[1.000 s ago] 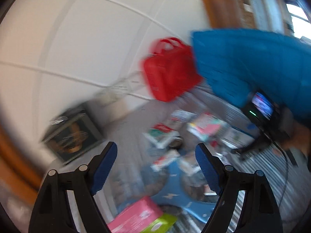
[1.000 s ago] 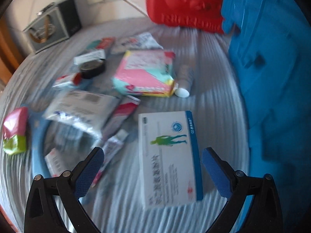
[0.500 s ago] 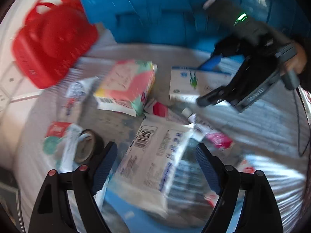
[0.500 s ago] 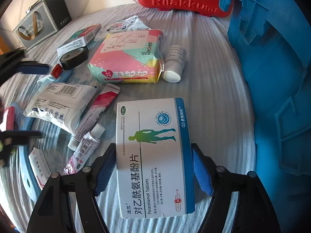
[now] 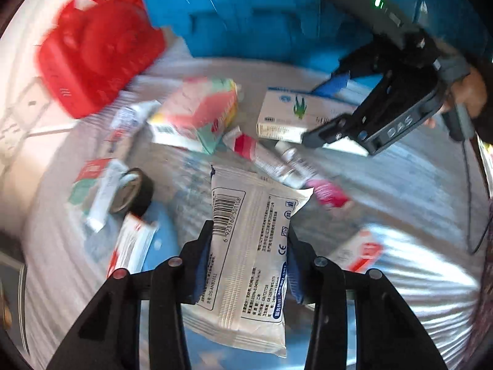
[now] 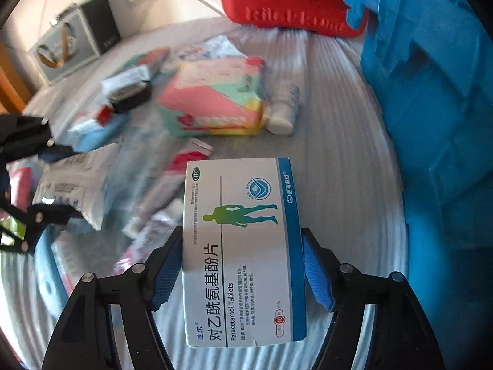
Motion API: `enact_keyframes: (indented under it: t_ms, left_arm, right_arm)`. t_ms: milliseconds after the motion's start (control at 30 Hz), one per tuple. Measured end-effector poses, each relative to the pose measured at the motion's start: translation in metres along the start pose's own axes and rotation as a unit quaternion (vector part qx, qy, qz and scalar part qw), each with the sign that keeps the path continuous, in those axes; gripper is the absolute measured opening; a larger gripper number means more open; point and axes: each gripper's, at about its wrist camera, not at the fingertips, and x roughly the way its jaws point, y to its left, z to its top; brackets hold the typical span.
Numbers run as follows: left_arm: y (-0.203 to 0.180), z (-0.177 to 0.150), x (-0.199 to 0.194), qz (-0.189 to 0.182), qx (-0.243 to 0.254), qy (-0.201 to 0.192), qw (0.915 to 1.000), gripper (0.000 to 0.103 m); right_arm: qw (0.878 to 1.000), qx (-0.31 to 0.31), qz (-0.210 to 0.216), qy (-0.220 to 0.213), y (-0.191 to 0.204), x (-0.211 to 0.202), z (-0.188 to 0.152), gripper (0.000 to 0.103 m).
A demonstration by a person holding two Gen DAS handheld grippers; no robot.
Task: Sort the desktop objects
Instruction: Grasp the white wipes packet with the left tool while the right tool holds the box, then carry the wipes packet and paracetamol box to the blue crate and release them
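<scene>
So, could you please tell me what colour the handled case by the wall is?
The handled case is red, seen best in the left wrist view.

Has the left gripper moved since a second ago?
Yes. The left gripper dropped from facing the wall toward the table, closing around the white packet.

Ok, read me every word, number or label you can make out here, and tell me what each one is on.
"Paracetamol Tablets", "OTC", "对乙酰氨基酚片": tablet box between the right gripper pads.
"6 923160 501108", "CE": white packet between the left gripper pads.
"DAS": the right gripper's body, seen from the left wrist.
Red case lettering: blurred.
Remaining fine print: too small.
</scene>
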Motion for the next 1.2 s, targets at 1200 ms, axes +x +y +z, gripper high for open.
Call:
enact_keyframes:
  t_ms: [1200]
  left_arm:
    - [-0.217, 0.347, -0.207, 0.207, -0.096, -0.275, 0.9342, 0.043]
  right_arm:
    - [0.930, 0.128, -0.122, -0.323, -0.217, -0.436, -0.074, 0.072]
